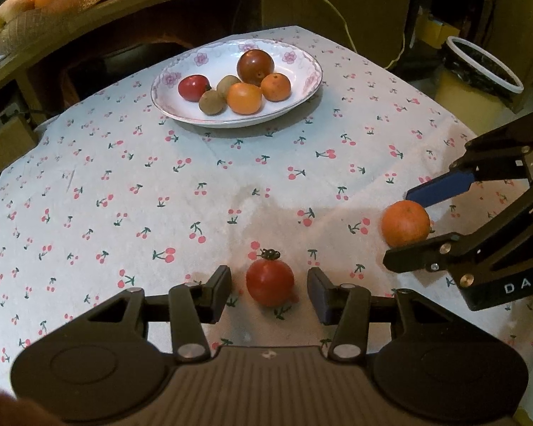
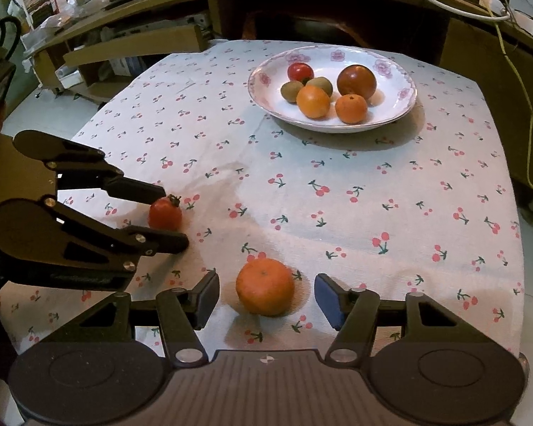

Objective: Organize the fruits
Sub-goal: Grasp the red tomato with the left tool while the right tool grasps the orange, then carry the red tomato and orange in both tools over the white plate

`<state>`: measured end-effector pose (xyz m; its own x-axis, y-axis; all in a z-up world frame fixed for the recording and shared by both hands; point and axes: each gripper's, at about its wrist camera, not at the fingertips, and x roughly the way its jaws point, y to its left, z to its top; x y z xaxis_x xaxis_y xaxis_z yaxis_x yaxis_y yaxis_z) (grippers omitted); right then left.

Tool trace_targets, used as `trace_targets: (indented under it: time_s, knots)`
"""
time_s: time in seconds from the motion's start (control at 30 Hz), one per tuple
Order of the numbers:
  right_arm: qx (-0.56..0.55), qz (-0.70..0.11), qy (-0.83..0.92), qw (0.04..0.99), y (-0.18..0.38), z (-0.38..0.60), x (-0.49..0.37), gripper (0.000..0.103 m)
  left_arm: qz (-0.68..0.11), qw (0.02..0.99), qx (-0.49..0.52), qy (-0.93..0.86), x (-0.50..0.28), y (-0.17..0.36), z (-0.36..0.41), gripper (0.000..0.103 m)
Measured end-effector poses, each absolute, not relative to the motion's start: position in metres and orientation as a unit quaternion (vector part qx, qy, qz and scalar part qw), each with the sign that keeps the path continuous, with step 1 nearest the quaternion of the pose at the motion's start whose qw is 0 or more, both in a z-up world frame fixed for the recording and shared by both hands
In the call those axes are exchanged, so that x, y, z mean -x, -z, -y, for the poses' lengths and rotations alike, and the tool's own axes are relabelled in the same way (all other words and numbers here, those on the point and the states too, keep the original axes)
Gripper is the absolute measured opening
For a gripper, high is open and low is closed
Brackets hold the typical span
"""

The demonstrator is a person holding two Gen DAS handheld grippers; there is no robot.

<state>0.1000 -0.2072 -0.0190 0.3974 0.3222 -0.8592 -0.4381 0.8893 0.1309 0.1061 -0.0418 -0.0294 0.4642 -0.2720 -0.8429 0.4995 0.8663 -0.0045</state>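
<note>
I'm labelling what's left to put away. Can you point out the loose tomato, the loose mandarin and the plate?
tomato (image 1: 270, 282), left wrist view, middle of its red skin.
mandarin (image 2: 265, 291), right wrist view, middle of its peel.
plate (image 1: 231, 120), left wrist view, bare near rim.

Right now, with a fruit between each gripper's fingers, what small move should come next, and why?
Probably close both: the left gripper straddles the small red tomato and the right gripper the round orange tangerine, gaps showing on each side.
</note>
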Motion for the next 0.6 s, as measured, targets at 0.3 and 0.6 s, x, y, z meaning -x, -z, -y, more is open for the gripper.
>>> trace_targets:
  time_s: [0.3, 0.6]
  knots:
    - [0.056, -0.504, -0.226, 0.832, 0.0197, 0.2074, -0.1031, 0.036, -0.464, 0.846, -0.131, 0.229, -0.1056, 0.0273, 0.0483, 0.033]
    - [0.052, -0.491, -0.214, 0.843, 0.0125, 0.2086, -0.1075, 0.035, -0.459, 0.85, -0.125, 0.228, -0.1099, 0.0215, 0.0523, 0.033]
